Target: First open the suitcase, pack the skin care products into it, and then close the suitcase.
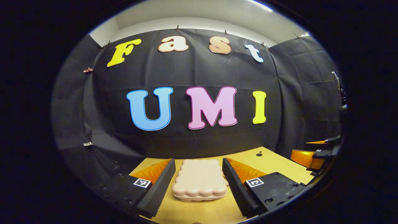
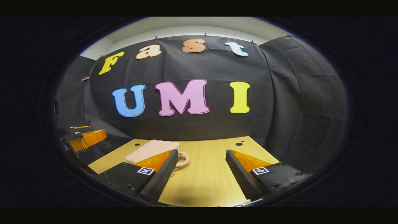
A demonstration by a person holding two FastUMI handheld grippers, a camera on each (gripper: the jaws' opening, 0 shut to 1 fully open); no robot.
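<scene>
The suitcase (image 1: 199, 179) looks like smooth, matt plastic with a scalloped moulded lid. Under it, the desk (image 1: 273, 161) is pale wood-grain laminate. The fingers (image 1: 231, 179) have ribbed, matt inner pads.

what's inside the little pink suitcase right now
Cannot tell: the suitcase lies closed on the wooden table, lid down, so its inside is covered. The left gripper straddles it with jaws open; the right gripper hovers over bare table.

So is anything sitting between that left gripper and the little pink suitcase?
Nothing visible. The closed pink suitcase lies on the wooden table straight ahead of the open left gripper, framed between its fingers, with bare tabletop in front of it.
</scene>
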